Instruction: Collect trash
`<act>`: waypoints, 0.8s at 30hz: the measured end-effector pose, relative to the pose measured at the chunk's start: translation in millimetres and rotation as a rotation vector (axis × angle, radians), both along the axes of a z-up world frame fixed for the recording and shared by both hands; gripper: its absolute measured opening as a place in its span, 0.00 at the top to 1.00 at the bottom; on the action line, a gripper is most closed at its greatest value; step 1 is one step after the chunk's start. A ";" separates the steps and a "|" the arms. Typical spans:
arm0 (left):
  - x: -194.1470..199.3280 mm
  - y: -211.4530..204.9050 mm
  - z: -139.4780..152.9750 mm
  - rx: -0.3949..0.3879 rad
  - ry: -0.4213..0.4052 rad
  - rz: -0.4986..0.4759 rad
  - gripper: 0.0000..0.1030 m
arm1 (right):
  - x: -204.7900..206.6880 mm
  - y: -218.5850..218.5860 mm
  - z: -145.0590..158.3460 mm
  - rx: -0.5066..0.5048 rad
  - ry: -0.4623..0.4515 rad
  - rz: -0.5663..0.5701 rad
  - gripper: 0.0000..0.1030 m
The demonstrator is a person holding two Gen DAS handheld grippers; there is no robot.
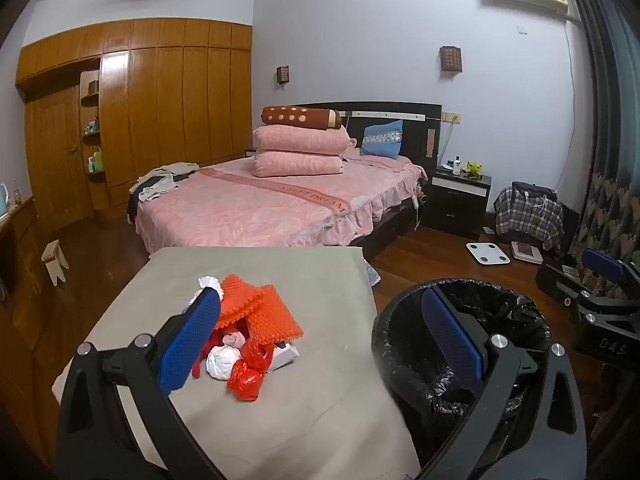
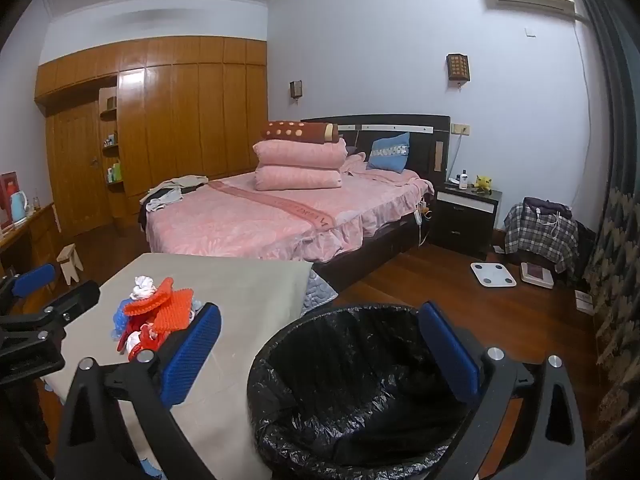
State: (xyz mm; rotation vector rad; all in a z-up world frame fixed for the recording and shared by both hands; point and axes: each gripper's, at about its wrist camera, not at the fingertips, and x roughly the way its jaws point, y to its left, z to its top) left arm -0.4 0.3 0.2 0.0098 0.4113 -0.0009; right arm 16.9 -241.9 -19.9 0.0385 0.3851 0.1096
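Note:
A pile of trash lies on the grey-clothed table (image 1: 304, 420): orange foam nets (image 1: 256, 312), knotted red plastic bags (image 1: 246, 380), a white crumpled ball (image 1: 222, 362) and a small white box, half hidden. My left gripper (image 1: 320, 340) is open above the table's near side, with its left pad beside the pile and nothing between the pads. A bin with a black liner (image 2: 352, 392) stands right of the table. My right gripper (image 2: 320, 354) hovers open over the bin's rim and holds nothing. The pile (image 2: 156, 316) shows to its left.
A pink bed (image 1: 256, 204) stands behind the table, with a dark nightstand (image 1: 456, 200) to its right. White scales (image 2: 493, 274) lie on the wooden floor. A plaid-covered seat (image 2: 540, 236), a curtain, a small stool (image 1: 54, 258) and wooden wardrobes ring the room.

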 end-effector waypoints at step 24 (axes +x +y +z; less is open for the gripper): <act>-3.0 -1.1 0.6 0.002 0.002 -0.002 0.05 | -0.4 1.2 -0.4 0.006 -0.002 -0.002 0.06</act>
